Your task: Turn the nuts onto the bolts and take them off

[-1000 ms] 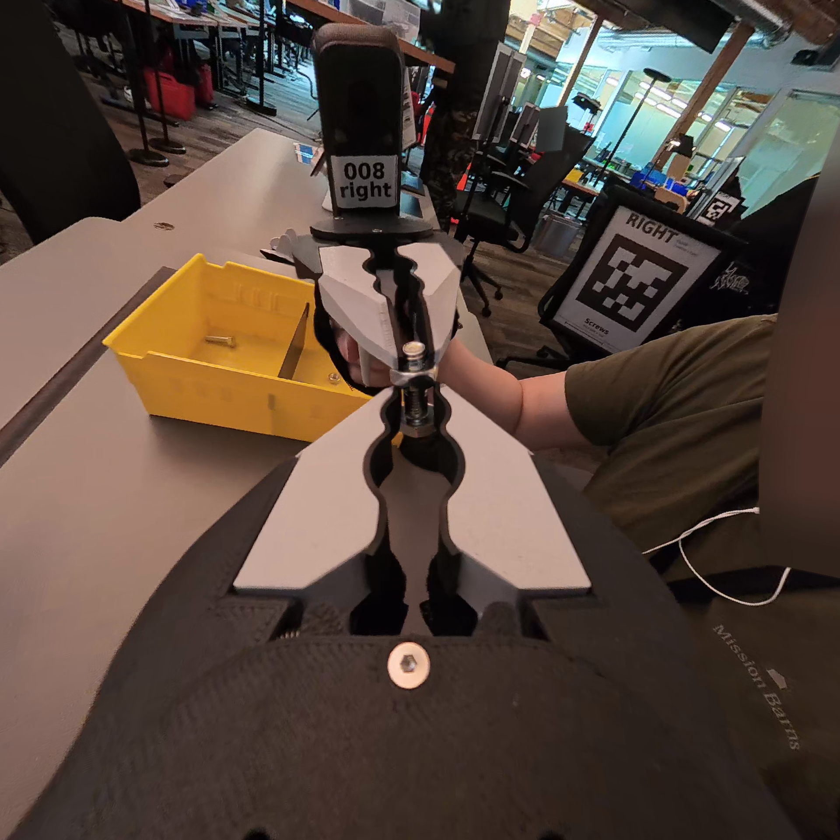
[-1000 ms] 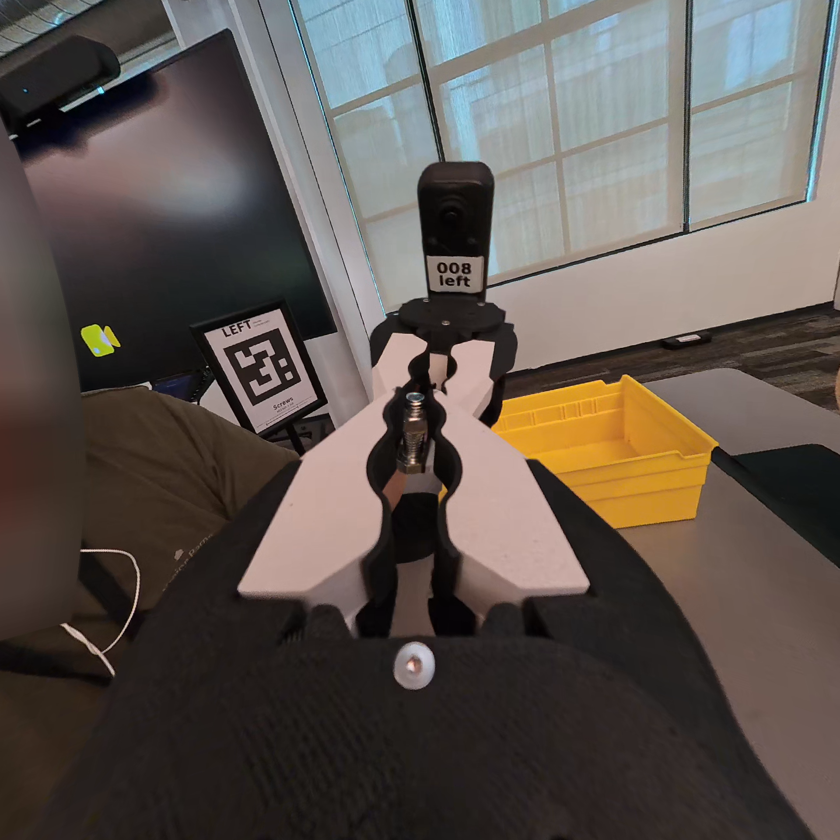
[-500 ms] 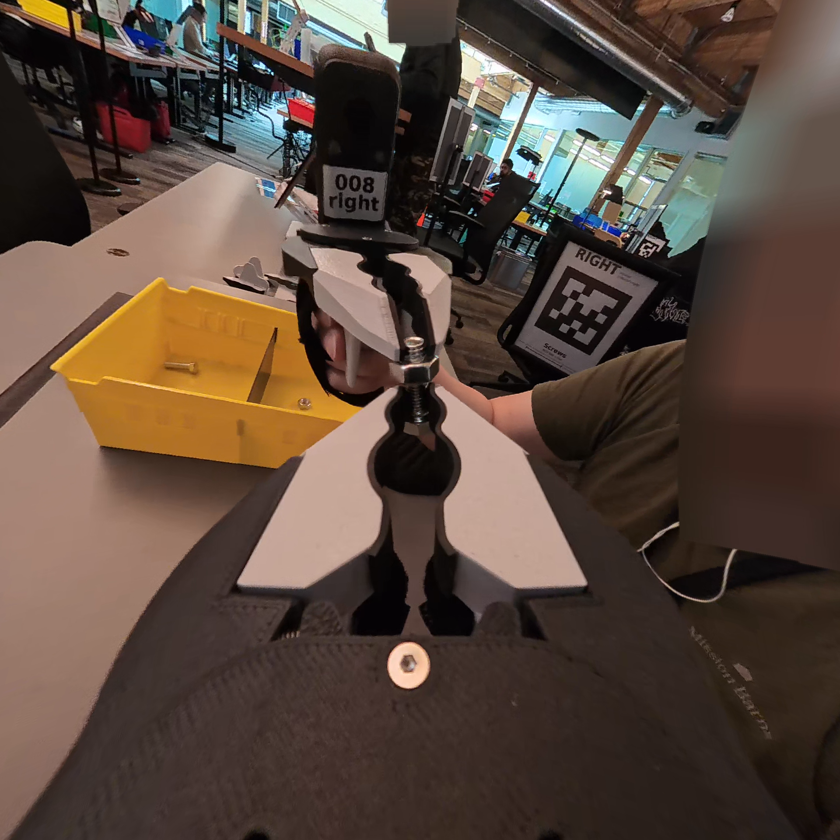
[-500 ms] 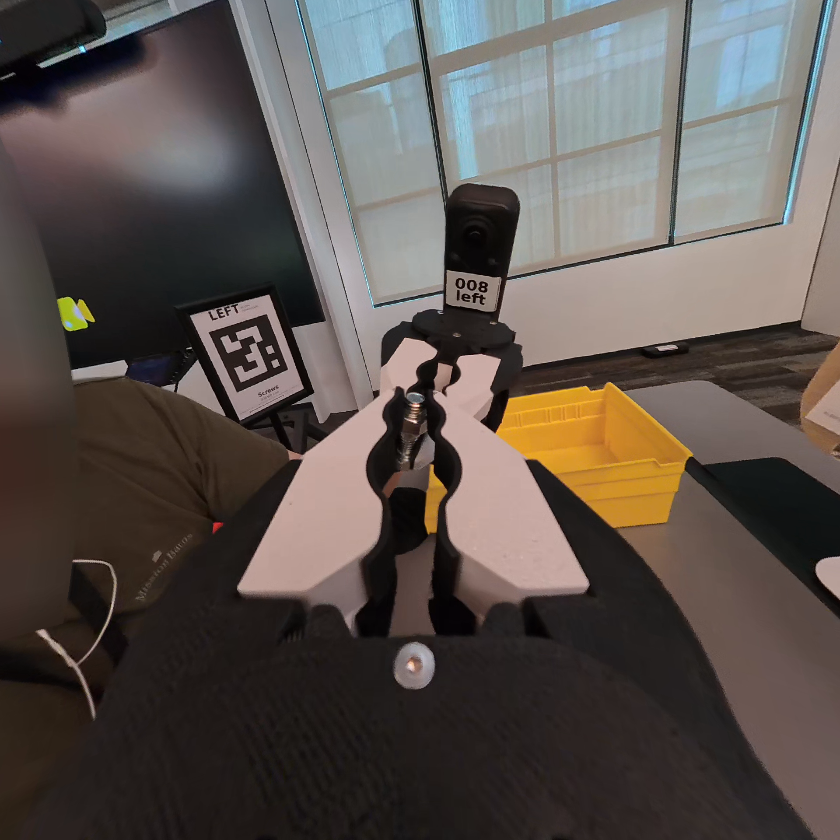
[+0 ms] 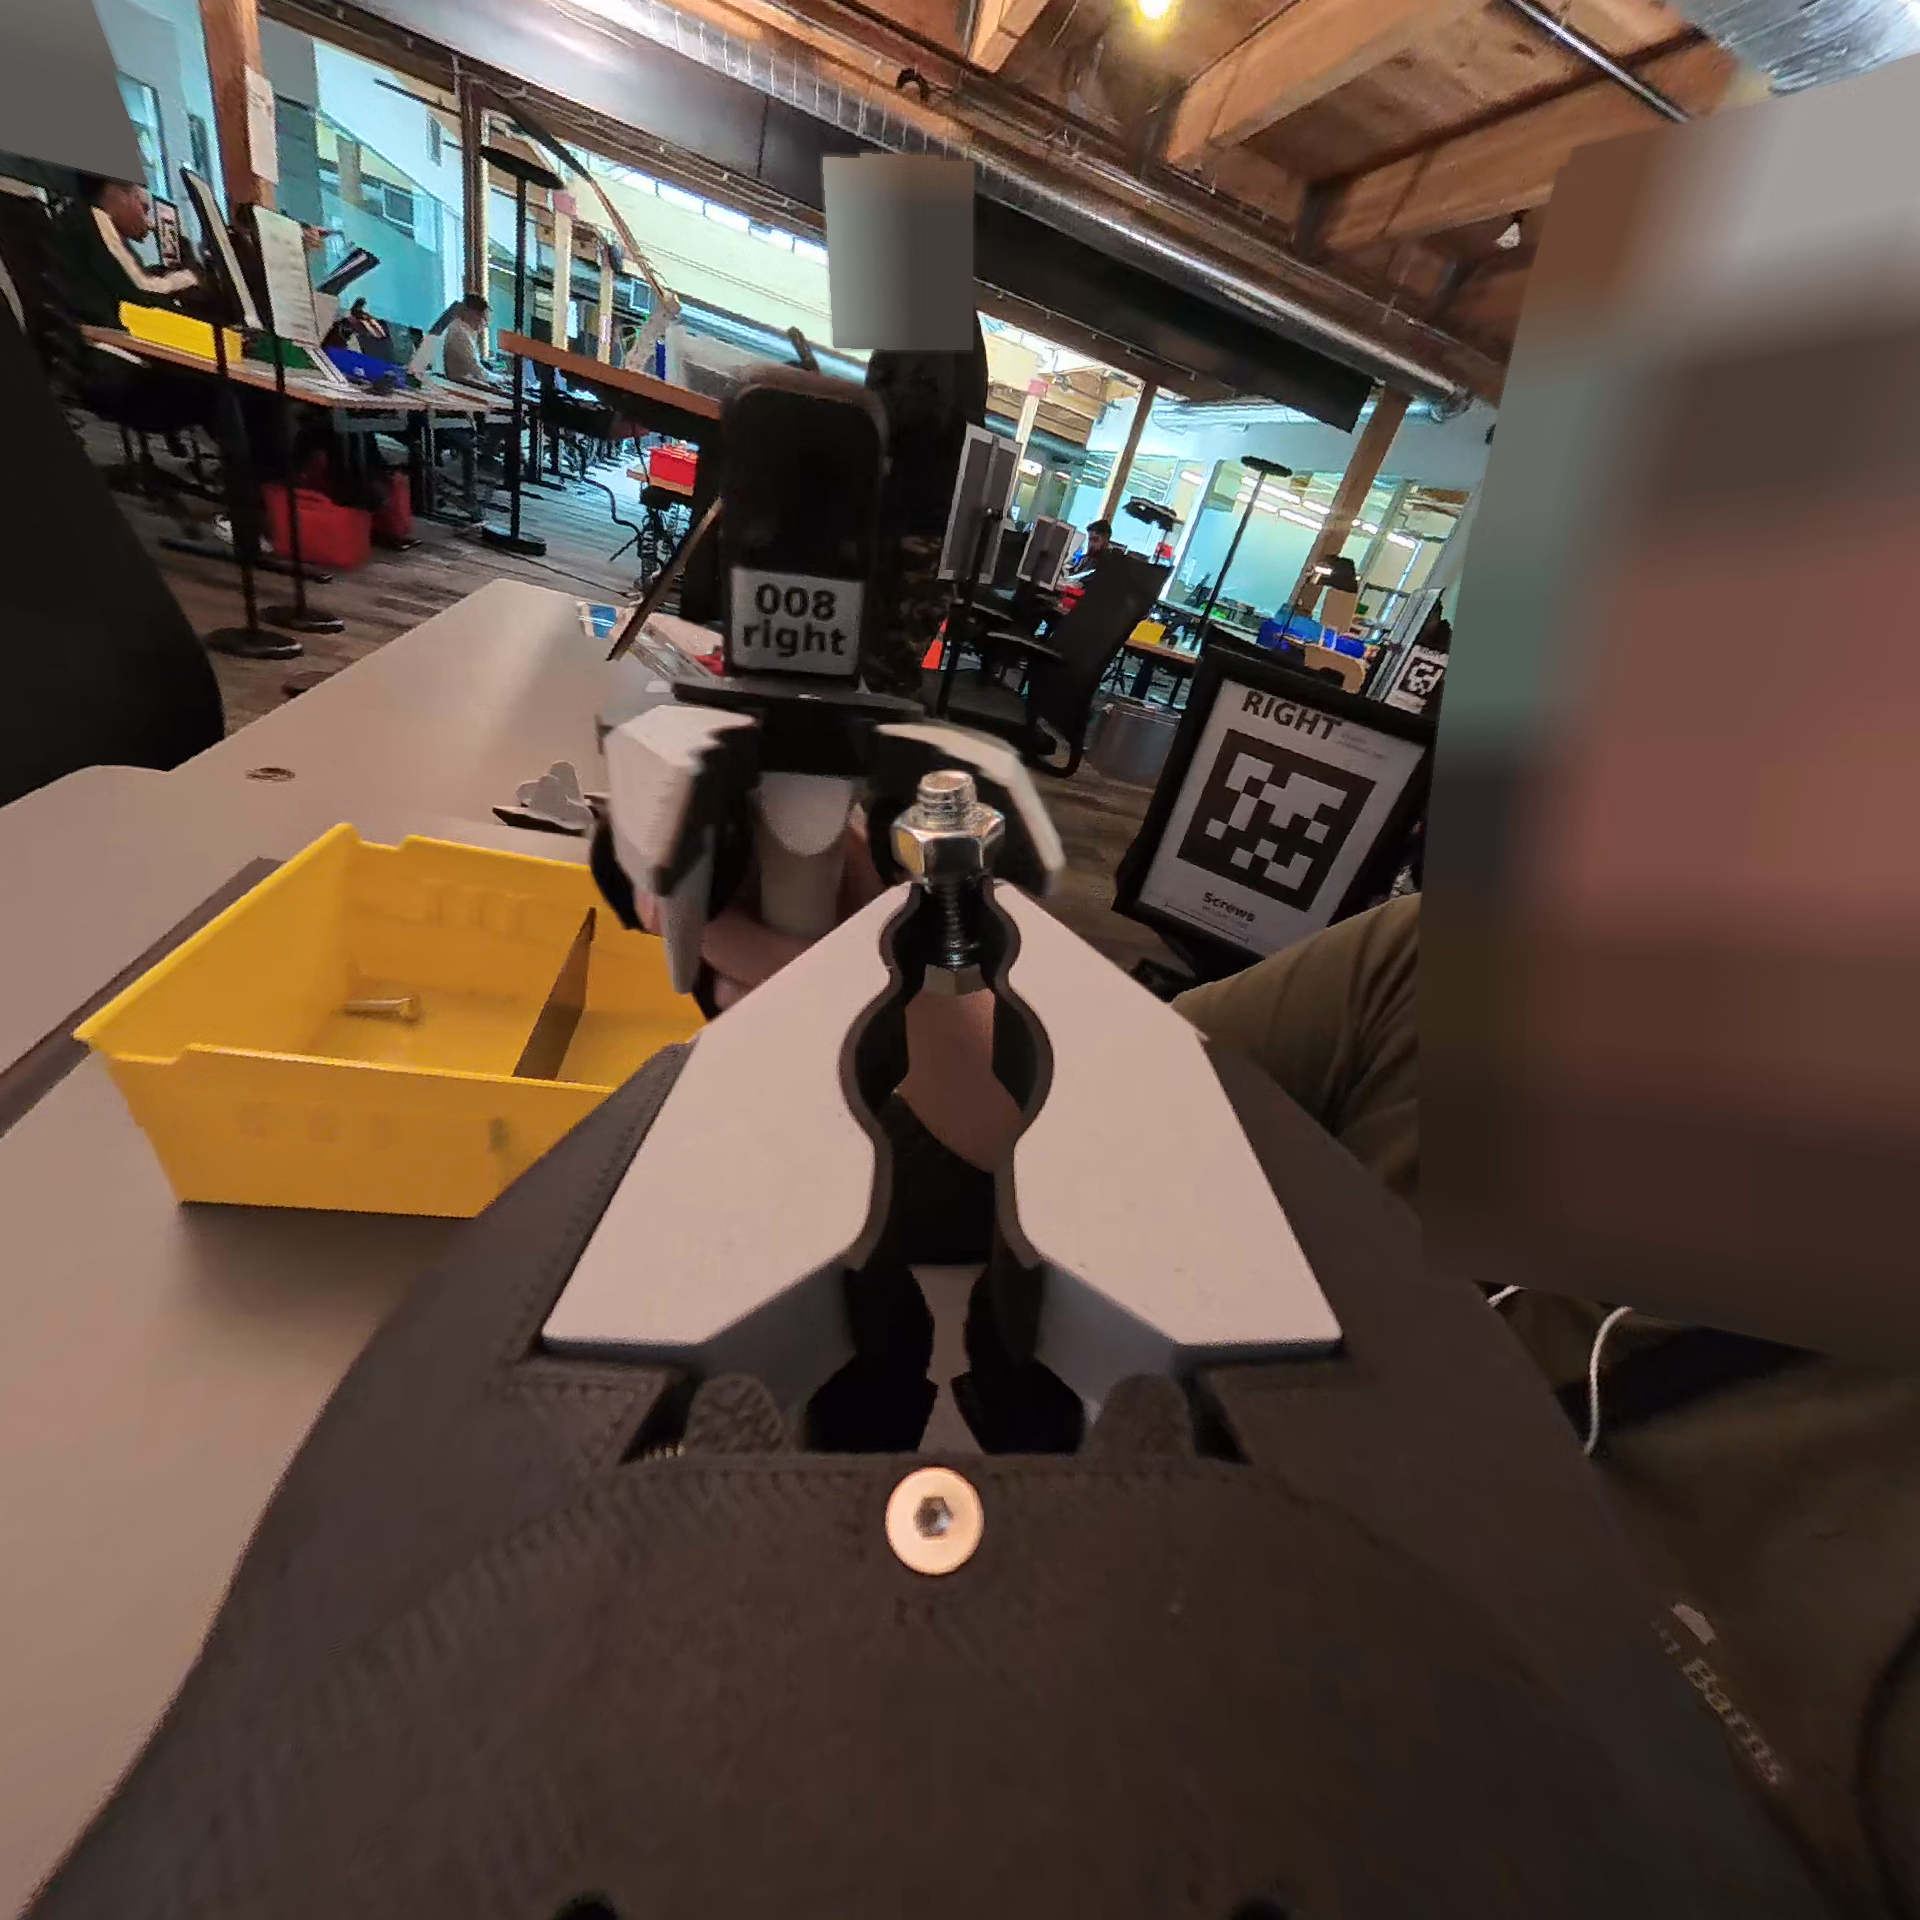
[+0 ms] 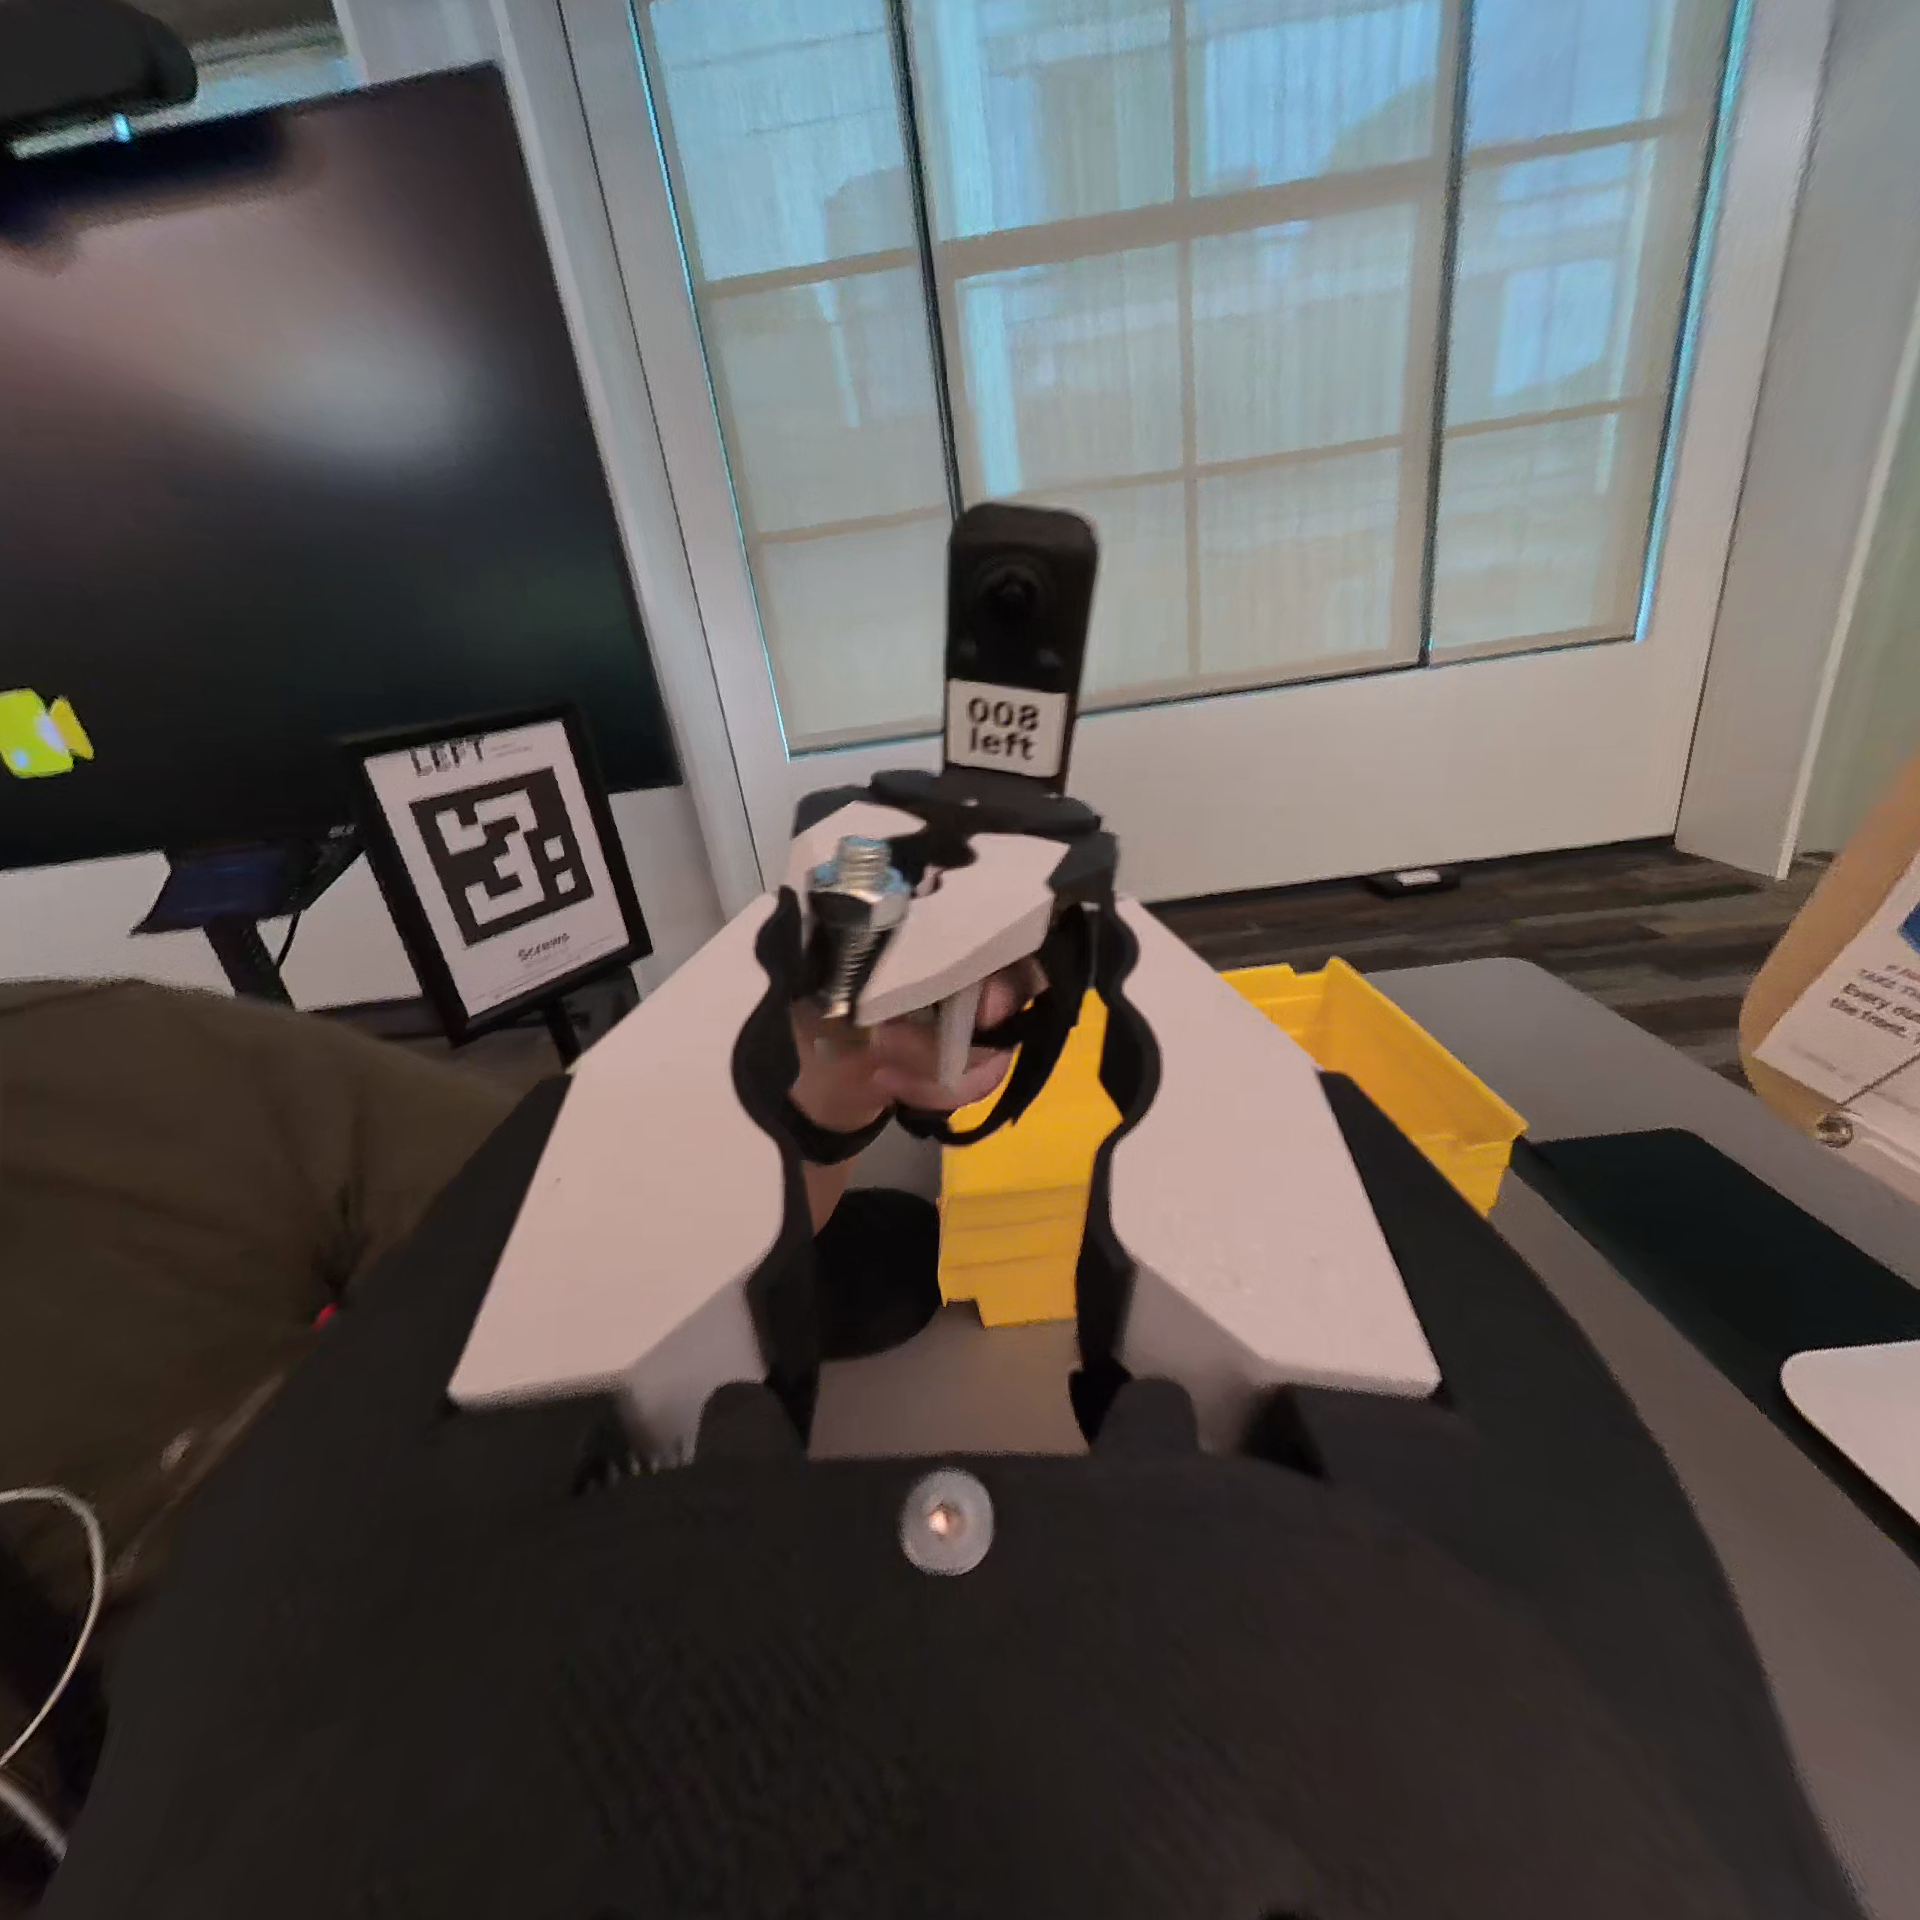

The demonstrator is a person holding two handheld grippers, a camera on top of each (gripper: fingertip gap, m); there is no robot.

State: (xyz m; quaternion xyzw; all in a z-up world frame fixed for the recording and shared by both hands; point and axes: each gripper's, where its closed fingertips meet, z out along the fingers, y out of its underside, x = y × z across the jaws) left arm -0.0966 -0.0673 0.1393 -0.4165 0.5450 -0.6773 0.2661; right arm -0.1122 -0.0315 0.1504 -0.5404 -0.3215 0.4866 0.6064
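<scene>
Left gripper [image 5: 948,940] jaws clamped on bolt [image 5: 945,914], nut [image 5: 948,842] threaded near its tip; right gripper [image 6: 940,935] jaws apart, yellow bin [image 5: 312,1122] on desk [image 5: 156,1351]

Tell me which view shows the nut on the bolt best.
The left wrist view: the nut is sharp, near the threaded end of the bolt, which the left gripper clamps. The right wrist view shows the nut smaller, blurred and partly hidden by fingers; the right gripper is open.
</scene>
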